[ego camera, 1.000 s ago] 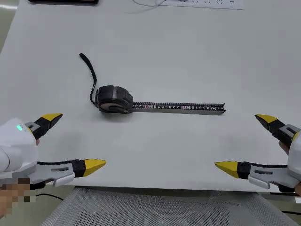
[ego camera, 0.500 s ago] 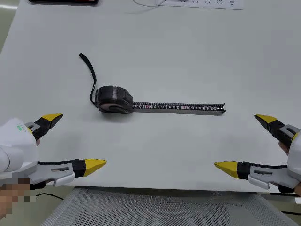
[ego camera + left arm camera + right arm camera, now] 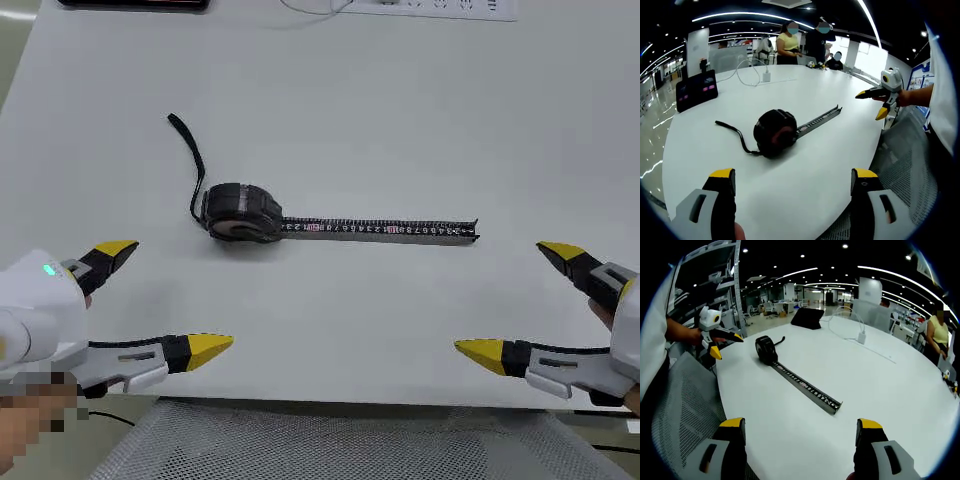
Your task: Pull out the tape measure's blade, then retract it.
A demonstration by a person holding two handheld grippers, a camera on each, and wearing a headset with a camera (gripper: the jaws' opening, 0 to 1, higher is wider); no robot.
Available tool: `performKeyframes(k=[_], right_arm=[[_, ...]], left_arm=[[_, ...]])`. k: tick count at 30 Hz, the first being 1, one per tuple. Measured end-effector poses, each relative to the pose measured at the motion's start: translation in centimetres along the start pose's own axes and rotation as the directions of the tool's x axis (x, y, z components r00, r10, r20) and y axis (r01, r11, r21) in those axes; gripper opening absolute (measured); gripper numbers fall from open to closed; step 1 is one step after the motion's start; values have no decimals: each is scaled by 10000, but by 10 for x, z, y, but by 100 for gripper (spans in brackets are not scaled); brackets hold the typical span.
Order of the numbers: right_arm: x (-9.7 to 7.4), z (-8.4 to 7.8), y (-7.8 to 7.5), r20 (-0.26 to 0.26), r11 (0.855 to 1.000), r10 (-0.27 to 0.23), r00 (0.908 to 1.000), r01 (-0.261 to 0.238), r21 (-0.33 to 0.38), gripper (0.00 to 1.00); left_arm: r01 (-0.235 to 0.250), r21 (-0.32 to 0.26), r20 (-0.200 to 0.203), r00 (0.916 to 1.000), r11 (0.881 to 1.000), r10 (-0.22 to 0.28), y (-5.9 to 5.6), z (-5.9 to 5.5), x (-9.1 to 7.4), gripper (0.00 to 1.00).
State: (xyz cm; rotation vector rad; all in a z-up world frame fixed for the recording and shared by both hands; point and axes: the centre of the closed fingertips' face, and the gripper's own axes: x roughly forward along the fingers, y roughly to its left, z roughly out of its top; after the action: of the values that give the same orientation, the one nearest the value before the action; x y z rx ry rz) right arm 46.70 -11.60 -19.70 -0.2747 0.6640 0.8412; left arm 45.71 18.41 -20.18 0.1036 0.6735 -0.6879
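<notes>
- The tape measure (image 3: 240, 211) lay on the white table (image 3: 400, 120), its blade (image 3: 380, 229) pulled out flat to the right.
- The left tool (image 3: 173, 295) hovered at the near edge, jaws wide apart, holding nothing.
- The right tool (image 3: 505, 297) likewise gaped empty, apart from the blade's tip.

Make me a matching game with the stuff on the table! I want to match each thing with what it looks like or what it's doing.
Things:
1. blade
2. strap
3. left gripper
4. case

Descriptions:
A. open, holding nothing
B. dark and rounded, sitting at one end of the blade
C. pulled out, lying straight on the white table
D. thin and black, curling away from the case

Right pairs: 1-C, 2-D, 3-A, 4-B
</notes>
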Motion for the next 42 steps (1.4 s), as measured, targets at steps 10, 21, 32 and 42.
performKeyframes(k=[10, 21, 32, 42], right_arm=[[2, 2, 0, 31, 10000, -7, 10000, 7, -27, 90], [3, 3, -1, 48, 10000, 16, 10000, -16, -50, 90], [4, 4, -3, 100, 10000, 2, 9999, -1, -53, 90], [4, 4, -4, 165, 10000, -18, 9999, 18, 41, 90]], left_arm=[[-61, -150, 100, 9999, 9999, 62, -1, 4, 7, 93], [-122, -257, 210, 9997, 9996, 128, -1, 9, 13, 93], [-161, -375, 365, 9992, 9992, 174, -1, 17, 25, 92], [-202, -725, 630, 9977, 9972, 248, -1, 25, 34, 92]])
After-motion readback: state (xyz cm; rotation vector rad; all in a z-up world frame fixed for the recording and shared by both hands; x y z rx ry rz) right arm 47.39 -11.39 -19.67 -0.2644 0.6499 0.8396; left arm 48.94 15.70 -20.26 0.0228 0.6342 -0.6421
